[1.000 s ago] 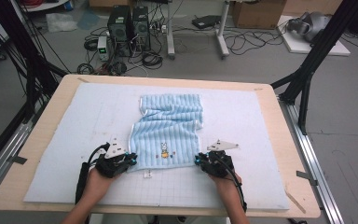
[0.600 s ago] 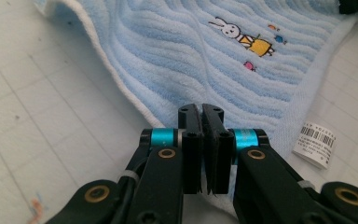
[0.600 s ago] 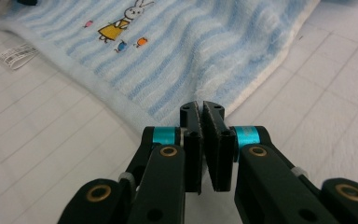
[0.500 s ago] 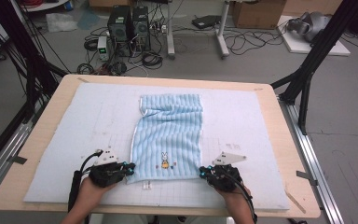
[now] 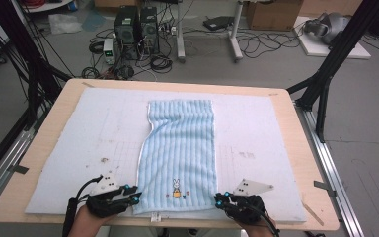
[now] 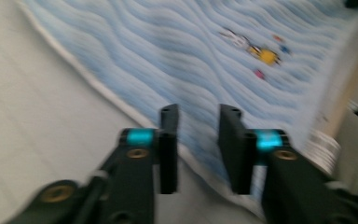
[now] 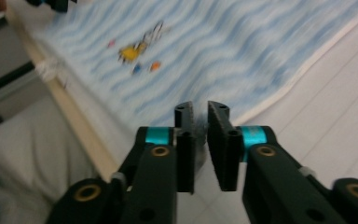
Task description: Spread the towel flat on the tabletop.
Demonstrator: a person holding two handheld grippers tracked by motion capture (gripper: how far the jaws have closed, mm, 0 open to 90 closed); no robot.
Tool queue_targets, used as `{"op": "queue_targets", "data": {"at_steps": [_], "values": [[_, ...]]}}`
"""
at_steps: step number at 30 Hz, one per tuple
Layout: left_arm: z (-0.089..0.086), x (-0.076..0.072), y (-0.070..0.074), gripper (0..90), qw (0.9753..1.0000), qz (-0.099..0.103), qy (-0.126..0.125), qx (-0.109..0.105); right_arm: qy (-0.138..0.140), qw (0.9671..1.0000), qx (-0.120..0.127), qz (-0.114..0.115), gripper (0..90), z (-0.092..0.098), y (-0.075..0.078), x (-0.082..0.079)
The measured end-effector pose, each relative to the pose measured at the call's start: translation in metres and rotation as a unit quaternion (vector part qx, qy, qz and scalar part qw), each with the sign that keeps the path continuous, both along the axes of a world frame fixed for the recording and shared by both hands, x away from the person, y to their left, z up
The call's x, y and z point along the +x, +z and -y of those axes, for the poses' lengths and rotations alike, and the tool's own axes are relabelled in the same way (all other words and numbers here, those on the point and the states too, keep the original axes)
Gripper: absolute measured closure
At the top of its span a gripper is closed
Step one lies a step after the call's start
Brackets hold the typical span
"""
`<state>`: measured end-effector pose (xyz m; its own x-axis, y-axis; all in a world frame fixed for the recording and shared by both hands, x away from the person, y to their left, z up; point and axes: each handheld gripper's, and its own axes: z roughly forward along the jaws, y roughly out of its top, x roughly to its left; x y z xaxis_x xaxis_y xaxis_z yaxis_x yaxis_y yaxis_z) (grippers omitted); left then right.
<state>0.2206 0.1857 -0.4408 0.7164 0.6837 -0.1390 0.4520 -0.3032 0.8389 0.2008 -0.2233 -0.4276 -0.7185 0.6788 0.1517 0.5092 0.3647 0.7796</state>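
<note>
A light blue striped towel [image 5: 180, 148] lies stretched flat and lengthwise on the white mat [image 5: 74, 143], its small embroidered rabbit [image 5: 176, 187] near the front hem. My left gripper [image 5: 134, 197] sits at the towel's near left corner. In the left gripper view the left gripper [image 6: 198, 112] is open, and the towel's white edge [image 6: 121, 105] runs beneath the gap. My right gripper [image 5: 218, 199] is at the near right corner. In the right gripper view the right gripper [image 7: 200, 107] is nearly closed, with the towel [image 7: 223, 56] corner pinched between the jaws.
The mat covers a wooden table [image 5: 42, 148] whose front edge [image 7: 84, 135] lies just behind both hands. Black frame legs [image 5: 325, 74] flank the table. Computer towers [image 5: 135, 24] and cables sit on the floor beyond the far edge.
Both grippers pulled back toward the front edge, drawing the bunched towel out flat and long. The left jaws have opened.
</note>
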Motion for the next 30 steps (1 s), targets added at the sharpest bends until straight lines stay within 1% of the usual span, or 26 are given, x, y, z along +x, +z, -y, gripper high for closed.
{"op": "queue_targets", "data": {"at_steps": [1,2,3,4,5,6,7,8,10,12,13,14,15,16,17,18,19,20,21,22,23,24,26,28,30], "values": [[-0.002,0.005,0.002,59.3,0.9999,0.006,0.014,-0.007,-0.009,0.9999,0.002,0.009,73.1,0.0,0.001,0.004],[-0.005,0.009,0.004,56.0,0.9995,0.009,0.026,-0.016,-0.02,0.9997,0.003,0.012,69.2,-0.001,0.002,0.007],[-0.007,0.014,0.005,55.4,0.9989,0.013,0.036,-0.029,-0.028,0.9994,0.008,0.018,67.4,-0.003,0.003,0.011],[-0.008,0.019,0.007,55.4,0.9985,0.017,0.04,-0.033,-0.033,0.9991,0.009,0.023,65.3,-0.004,0.004,0.015],[-0.009,0.024,0.008,55.4,0.9984,0.021,0.043,-0.031,-0.041,0.9987,0.01,0.028,64.1,-0.006,0.005,0.019],[-0.009,0.029,0.008,55.4,0.9983,0.022,0.047,-0.028,-0.044,0.9984,0.017,0.03,63.5,-0.008,0.006,0.024],[-0.01,0.035,0.008,55.4,0.9982,0.022,0.048,-0.029,-0.045,0.9984,0.02,0.029,63.4,-0.009,0.006,0.029],[-0.009,0.04,0.007,55.5,0.998,0.019,0.05,-0.032,-0.048,0.9982,0.018,0.031,63.4,-0.012,0.007,0.034],[-0.006,0.051,0.005,55.7,0.9982,0.014,0.052,-0.027,-0.049,0.9983,0.014,0.028,63.4,-0.016,0.005,0.045],[-0.001,0.06,0.002,55.8,0.9984,0.002,0.05,-0.026,-0.048,0.9986,0.005,0.023,63.4,-0.022,0.001,0.055],[0.002,0.063,0.0,55.9,0.9986,-0.004,0.047,-0.025,-0.047,0.9987,-0.001,0.017,63.2,-0.025,-0.002,0.059],[0.005,0.066,-0.002,56.7,0.9989,-0.007,0.043,-0.018,-0.044,0.999,-0.004,0.01,63.2,-0.028,-0.005,0.063],[0.009,0.068,-0.005,57.8,0.9991,-0.015,0.038,-0.012,-0.043,0.999,-0.012,0.004,63.2,-0.031,-0.008,0.065],[0.012,0.069,-0.008,57.9,0.9992,-0.021,0.032,-0.007,-0.038,0.9991,-0.018,0.0,63.3,-0.033,-0.011,0.067],[0.016,0.07,-0.01,58.4,0.9993,-0.026,0.028,0.004,-0.034,0.9991,-0.025,-0.006,63.3,-0.036,-0.014,0.069],[0.019,0.071,-0.011,60.0,0.9991,-0.026,0.026,0.02,-0.03,0.999,-0.033,-0.009,63.8,-0.038,-0.017,0.069],[0.022,0.07,-0.01,61.1,0.9991,-0.023,0.024,0.026,-0.027,0.9986,-0.044,-0.011,64.9,-0.041,-0.019,0.069],[0.023,0.069,-0.01,64.0,0.9988,-0.017,0.022,0.04,-0.029,0.9984,-0.049,-0.003,68.4,-0.042,-0.019,0.067],[0.025,0.068,-0.01,66.7,0.9982,-0.005,0.021,0.056,-0.028,0.9983,-0.052,-0.005,76.2,-0.041,-0.018,0.067],[0.025,0.066,-0.01,72.8,0.9979,0.0,0.017,0.063,-0.025,0.9982,-0.055,-0.007,83.2,-0.04,-0.018,0.068],[0.024,0.065,-0.01,79.7,0.9981,0.0,0.012,0.06,-0.021,0.9982,-0.055,-0.015,85.4,-0.039,-0.017,0.068],[0.024,0.064,-0.01,84.6,0.9983,-0.003,0.009,0.057,-0.018,0.9981,-0.055,-0.02,85.9,-0.038,-0.016,0.067],[0.021,0.061,-0.01,85.6,0.9987,-0.008,0.003,0.051,-0.011,0.998,-0.059,-0.021,86.1,-0.038,-0.015,0.065],[0.018,0.057,-0.01,85.8,0.9991,-0.018,-0.004,0.039,-0.001,0.9982,-0.055,-0.024,86.1,-0.037,-0.015,0.061],[0.014,0.052,-0.01,85.9,0.999,-0.024,-0.01,0.036,0.009,0.9981,-0.051,-0.033,86.0,-0.035,-0.015,0.057]]}}
